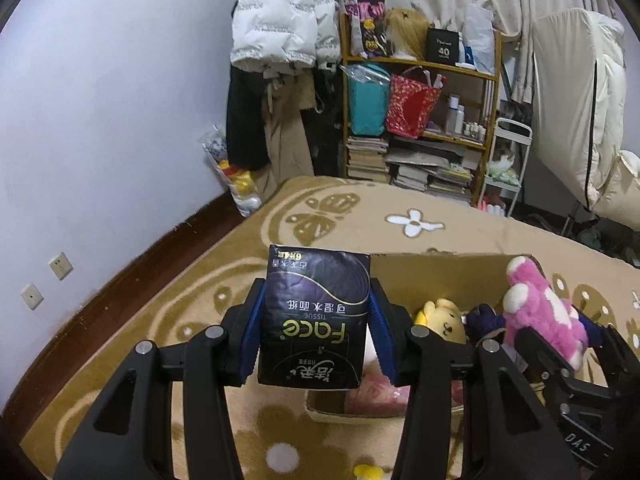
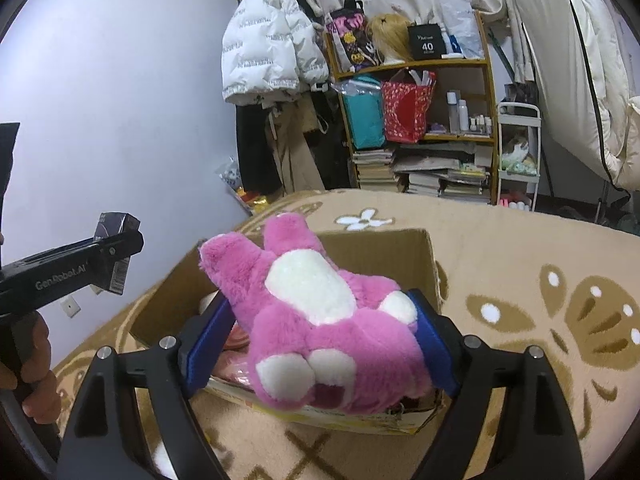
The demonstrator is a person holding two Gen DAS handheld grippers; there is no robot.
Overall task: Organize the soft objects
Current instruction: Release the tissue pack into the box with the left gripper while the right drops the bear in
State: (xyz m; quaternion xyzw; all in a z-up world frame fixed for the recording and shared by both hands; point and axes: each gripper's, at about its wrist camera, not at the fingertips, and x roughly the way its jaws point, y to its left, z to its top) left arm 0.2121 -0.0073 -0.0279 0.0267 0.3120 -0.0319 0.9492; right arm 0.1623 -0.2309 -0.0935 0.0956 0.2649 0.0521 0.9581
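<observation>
We are in the middle of the loading step: both grippers carry something soft above the cardboard box, which sits on the beige patterned blanket in the lower centre of both frames. The left gripper is closed on the tissue pack, a dark, glossy plastic packet of rectangular shape, held upright between the blue ribbed pads at the centre of the left view, at the left edge of the box. The right gripper is closed on the pink plush toy, a fluffy animal with white patches, and its fur bulges over the pads. The toy hangs over the open box, in the middle of the right view. Inside the box we see a yellow plush toy and something pink and shiny. We judge that the next move is to lower each object into the box and then open the jaws. The plush will compress easily, so it needs only a free space; the tissue pack is firmer and should go down flat beside the other toys.
</observation>
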